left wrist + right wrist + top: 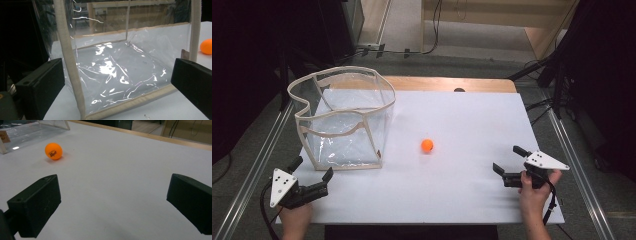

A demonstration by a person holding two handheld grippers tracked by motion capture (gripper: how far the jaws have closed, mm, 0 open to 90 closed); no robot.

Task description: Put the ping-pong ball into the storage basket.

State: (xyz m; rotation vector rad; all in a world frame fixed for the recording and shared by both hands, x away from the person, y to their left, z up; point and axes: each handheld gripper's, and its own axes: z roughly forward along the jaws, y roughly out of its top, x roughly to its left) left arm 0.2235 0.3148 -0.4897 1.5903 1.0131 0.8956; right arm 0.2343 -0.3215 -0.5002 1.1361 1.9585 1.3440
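From the high view, a white sheet (452,145) covers most of a wooden table (447,83), whose bare edge shows along the far side. A clear plastic bag (343,117) with beige trim stands open on the sheet's left part, and an orange ball (427,145) lies near the middle, well apart from both tongs and just right of the bag. Grey floor surrounds the table, with metal rails (259,160) at both sides, dark equipment in the far corners and cables on the floor beyond. The left gripper (312,172) sits at the near left corner, jaws spread wide, holding nothing. The right gripper (507,159) is at the near right, also wide and empty.

In the left gripper view, the bag (120,72) stands close ahead between the spread jaws, with the ball (206,46) at the right edge.

In the right gripper view, the ball (53,151) rests on the sheet (120,182) far ahead to the left, near the bag's corner (27,132).
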